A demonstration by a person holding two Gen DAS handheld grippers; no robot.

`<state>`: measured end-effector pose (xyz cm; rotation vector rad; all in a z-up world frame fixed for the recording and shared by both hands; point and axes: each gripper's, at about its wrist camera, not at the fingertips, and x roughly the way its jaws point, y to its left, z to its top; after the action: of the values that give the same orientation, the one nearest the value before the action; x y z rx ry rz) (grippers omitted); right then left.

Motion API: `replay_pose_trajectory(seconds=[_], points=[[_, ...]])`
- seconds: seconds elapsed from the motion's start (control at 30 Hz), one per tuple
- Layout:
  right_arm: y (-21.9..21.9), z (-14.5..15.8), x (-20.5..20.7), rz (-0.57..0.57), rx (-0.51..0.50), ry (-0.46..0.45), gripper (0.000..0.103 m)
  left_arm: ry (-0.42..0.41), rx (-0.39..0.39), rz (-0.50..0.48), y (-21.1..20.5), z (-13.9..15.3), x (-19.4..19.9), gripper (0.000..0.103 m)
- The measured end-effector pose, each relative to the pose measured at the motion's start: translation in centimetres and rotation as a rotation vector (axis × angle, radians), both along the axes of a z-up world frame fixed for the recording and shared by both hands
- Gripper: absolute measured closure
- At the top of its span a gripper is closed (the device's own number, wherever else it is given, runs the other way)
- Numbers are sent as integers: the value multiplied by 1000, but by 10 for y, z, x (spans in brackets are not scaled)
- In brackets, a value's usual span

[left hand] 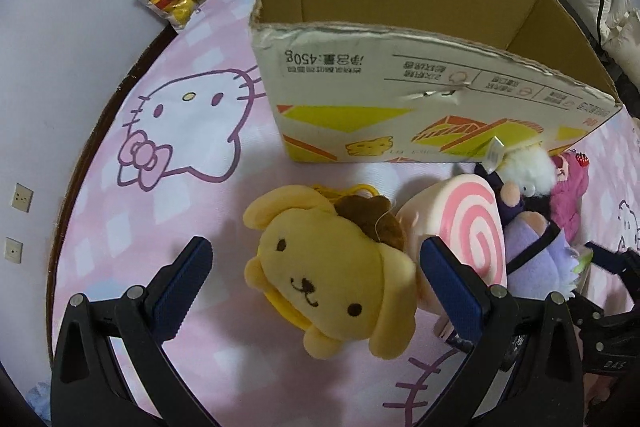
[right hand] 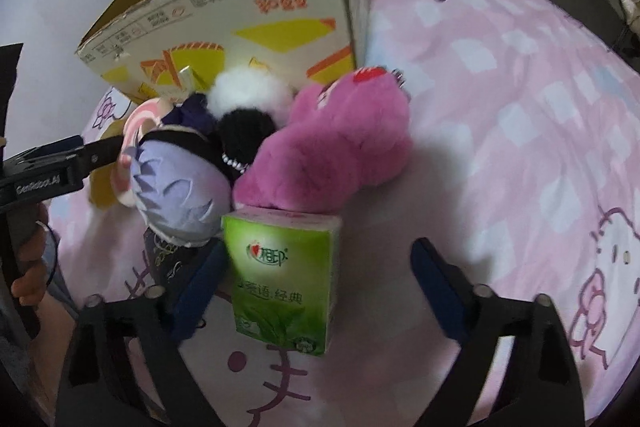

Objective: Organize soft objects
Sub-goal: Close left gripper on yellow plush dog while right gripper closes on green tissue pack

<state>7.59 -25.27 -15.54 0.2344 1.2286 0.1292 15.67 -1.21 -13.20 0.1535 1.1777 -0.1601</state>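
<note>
Left gripper [left hand: 316, 279]: jaws spread wide, straddling the yellow dog plush [left hand: 332, 275] without touching it; nothing grasped.
Right gripper [right hand: 320, 279]: jaws apart around the green tissue pack [right hand: 282, 279]; its left pad sits at the pack's edge, its right pad stands clear, so no grip.
Yellow dog plush: smooth short pile, floppy ears, brown cap, lying face up on the bedsheet [left hand: 100, 219].
Swirl cushion [left hand: 468, 223]: round, flat, pink-and-white spiral, just beside the dog.
Purple doll [right hand: 180, 187]: felt-like lilac hair, pressed against the cushion.
Pink plush [right hand: 340, 151]: long shaggy fur, touching the tissue pack's far end.
White-and-black fluffy toy [right hand: 248, 107]: between doll and pink plush.
Cardboard box [left hand: 400, 67]: corrugated, ragged torn rim, open, standing behind the heap.
Open room: bare sheet left of the dog and right of the pink plush.
</note>
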Motion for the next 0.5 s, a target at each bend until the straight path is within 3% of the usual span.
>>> replay_pose_trajectory(seconds=[0.1,0.2,0.37,0.5], points=[[4,0,0,28,31,-4,33,9,-9,-5,-2,-3,2,1],[7,1,-1,46,32,-19,43,21,-20,-2,-1,-7,4,1],[13,4,-4,51,27,-27,45,24,-40,13,6,-7,6,1],[10,5,-5,36,42,-30,45,61,-102,10,8,-12,8,14]])
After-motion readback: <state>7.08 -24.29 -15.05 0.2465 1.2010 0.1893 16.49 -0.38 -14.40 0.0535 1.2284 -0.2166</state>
